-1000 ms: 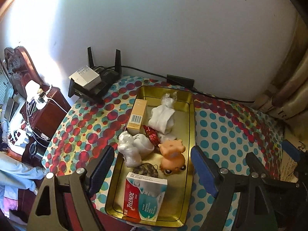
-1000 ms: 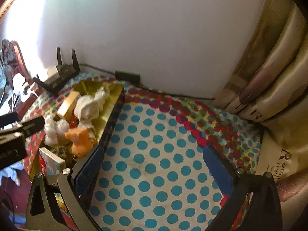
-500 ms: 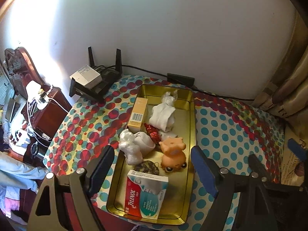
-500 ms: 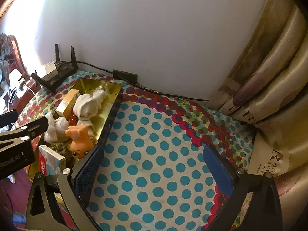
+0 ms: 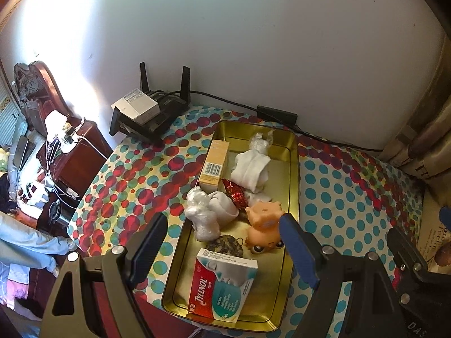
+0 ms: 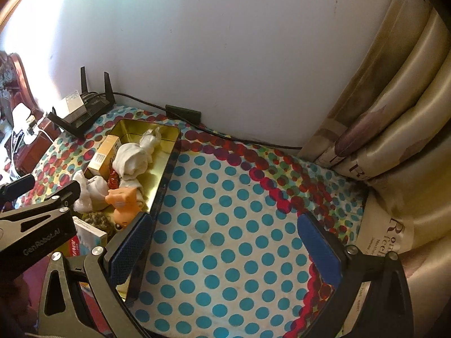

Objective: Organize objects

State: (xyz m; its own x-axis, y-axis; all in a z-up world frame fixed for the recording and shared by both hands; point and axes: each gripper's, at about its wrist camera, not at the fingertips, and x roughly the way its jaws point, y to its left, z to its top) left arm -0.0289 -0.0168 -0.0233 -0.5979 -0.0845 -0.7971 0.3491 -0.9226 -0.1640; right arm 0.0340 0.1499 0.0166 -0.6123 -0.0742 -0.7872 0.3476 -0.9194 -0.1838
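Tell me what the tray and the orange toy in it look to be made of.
Tray: most likely thin metal with a glossy gold finish; its walls mirror the light and its contents. Orange toy: probably soft rubber or vinyl, matte, with smooth rounded moulded shapes.

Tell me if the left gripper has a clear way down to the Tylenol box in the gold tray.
Probably yes. The left gripper hangs open above the near end of the gold tray, and the Tylenol box lies flat right below it with nothing on top. Only the brown nubbly lump crowds its far edge.
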